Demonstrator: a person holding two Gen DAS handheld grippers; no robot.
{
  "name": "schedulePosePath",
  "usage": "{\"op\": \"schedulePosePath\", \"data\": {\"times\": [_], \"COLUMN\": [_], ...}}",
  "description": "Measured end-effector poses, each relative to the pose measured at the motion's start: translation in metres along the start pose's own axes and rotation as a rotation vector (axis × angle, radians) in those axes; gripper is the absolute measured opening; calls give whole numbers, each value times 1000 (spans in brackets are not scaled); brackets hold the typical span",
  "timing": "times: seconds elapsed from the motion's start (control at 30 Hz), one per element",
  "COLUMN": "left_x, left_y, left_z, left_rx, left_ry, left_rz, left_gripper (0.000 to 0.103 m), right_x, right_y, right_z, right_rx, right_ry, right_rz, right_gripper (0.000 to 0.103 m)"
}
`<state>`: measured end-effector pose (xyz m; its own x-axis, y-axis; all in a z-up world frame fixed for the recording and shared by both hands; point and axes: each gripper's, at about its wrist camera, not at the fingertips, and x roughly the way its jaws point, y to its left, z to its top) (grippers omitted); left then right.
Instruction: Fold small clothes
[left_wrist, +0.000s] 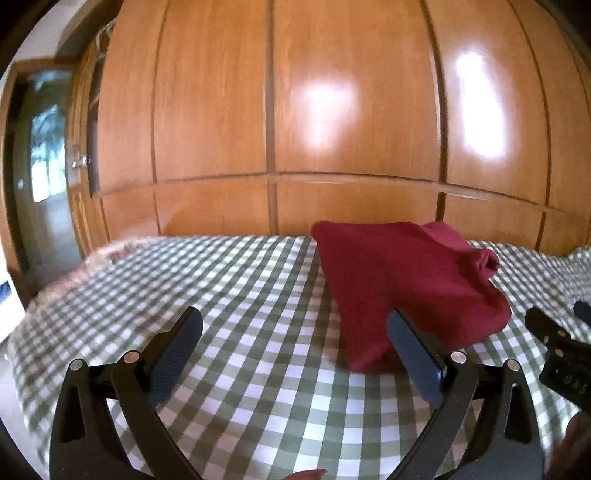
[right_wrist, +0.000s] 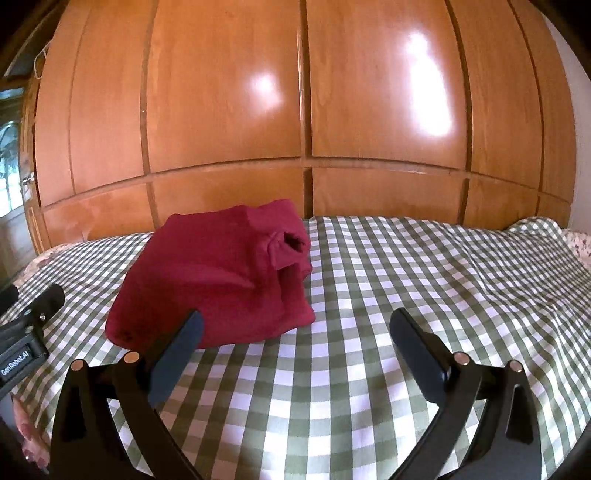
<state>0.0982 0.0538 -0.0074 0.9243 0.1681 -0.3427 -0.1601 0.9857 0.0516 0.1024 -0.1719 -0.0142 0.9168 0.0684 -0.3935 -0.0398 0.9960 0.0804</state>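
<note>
The garment (left_wrist: 402, 284) is a dark red knit piece, folded into a thick bundle and lying on the bed (left_wrist: 240, 295), toward the bed's far edge. A rolled cuff opening (left_wrist: 487, 260) faces out from the bundle's right side in the left wrist view; the same cuff (right_wrist: 293, 242) shows near the top of the bundle in the right wrist view. The bundle's surface is uneven, with a raised fold along its upper part.

The left gripper (left_wrist: 295, 339) stands with its jaws spread wide and nothing between them. Its right finger (left_wrist: 413, 350) overlaps the near edge of the garment in this view; whether it touches the cloth cannot be told. Its left finger (left_wrist: 177, 347) is over bare sheet, well apart from the garment.

The right gripper (right_wrist: 295, 339) likewise has its jaws spread wide and holds nothing. Its left finger (right_wrist: 177, 347) overlaps the near edge of the garment (right_wrist: 218, 273); contact cannot be confirmed. Its right finger (right_wrist: 417, 350) is over bare sheet.

Each gripper shows at the side edge of the other's view, so the two stand side by side at the near edge of the bed, with the garment ahead and between them.

The bed carries a green and white checked sheet (right_wrist: 406, 280), wrinkled toward the far right corner. A wooden wardrobe (right_wrist: 303, 110) with glossy panelled doors stands just behind the far edge.
</note>
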Motion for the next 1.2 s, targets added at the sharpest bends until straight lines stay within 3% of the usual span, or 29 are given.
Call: {"op": "schedulePosePath", "data": {"times": [0.3, 1.2], "left_x": [-4, 0], "left_y": [-11, -1], "left_z": [-9, -12], "left_rx": [54, 16], "left_ry": [-16, 13], "left_rz": [-25, -12], "left_gripper": [99, 99], "right_x": [5, 1], "right_y": [2, 5], "right_z": [-1, -2], "right_rx": [-12, -25], "right_ry": [13, -7], "right_rz": [-10, -24], "right_gripper": [101, 101]}}
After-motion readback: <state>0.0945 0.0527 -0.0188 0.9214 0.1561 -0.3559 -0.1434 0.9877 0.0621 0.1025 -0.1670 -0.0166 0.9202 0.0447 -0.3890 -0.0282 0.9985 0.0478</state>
